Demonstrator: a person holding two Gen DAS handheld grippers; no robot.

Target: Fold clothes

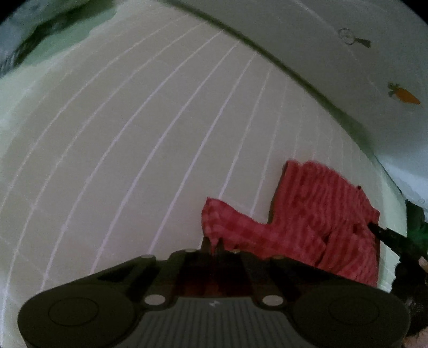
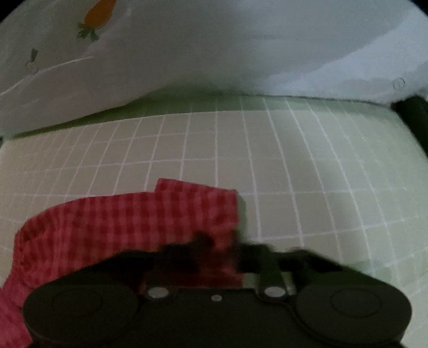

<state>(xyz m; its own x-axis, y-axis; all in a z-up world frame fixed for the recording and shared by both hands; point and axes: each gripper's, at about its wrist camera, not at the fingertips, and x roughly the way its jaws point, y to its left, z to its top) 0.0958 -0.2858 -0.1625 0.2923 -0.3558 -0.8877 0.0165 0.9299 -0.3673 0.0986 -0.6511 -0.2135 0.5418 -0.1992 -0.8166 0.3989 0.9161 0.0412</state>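
Observation:
A red-and-pink checked garment [image 1: 315,222] lies partly folded on a pale green sheet with a white grid [image 1: 133,147]. My left gripper [image 1: 213,245] is shut on a corner of the garment and holds it just above the sheet. In the right wrist view the same garment [image 2: 128,222] spreads to the left, and my right gripper [image 2: 227,249] is blurred but looks shut on the garment's right edge. The right gripper's black finger also shows in the left wrist view [image 1: 385,235] at the garment's far edge.
A white cover printed with an orange carrot [image 1: 405,95] rises behind the sheet, also in the right wrist view [image 2: 97,16]. A dark gap runs along the sheet's far edge [image 2: 67,121]. Open gridded sheet stretches left [image 1: 80,160] and right [image 2: 334,174].

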